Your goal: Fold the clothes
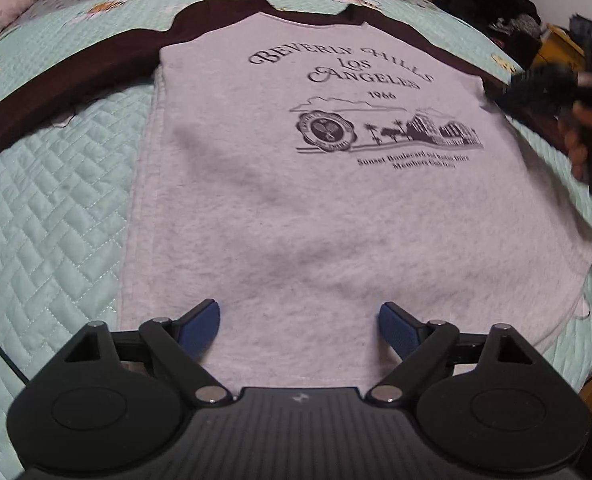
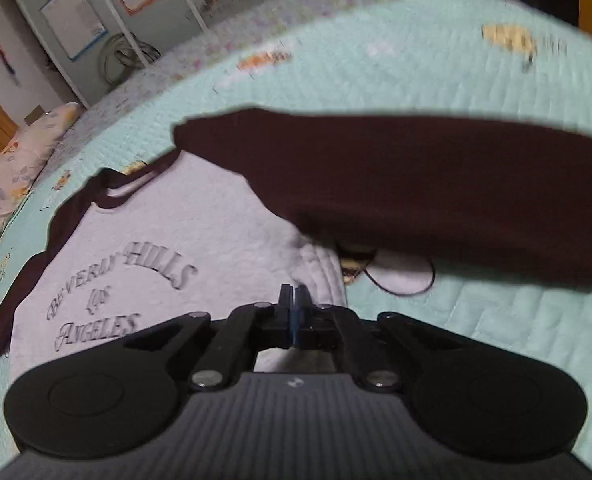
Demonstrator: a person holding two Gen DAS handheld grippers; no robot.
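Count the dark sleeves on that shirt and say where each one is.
2. One sleeve lies stretched across the quilt past the shirt's left side. The other sleeve hangs lifted over the shirt's right shoulder, seen ahead of the shut right gripper.

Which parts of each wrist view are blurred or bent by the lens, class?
Left wrist view: the right gripper at the right edge is motion-smeared, the shirt's print reads sharply, and the bed quilt bulges from fisheye distortion. Right wrist view: the dark sleeve and quilt pattern are soft with blur; the horizon curves strongly.
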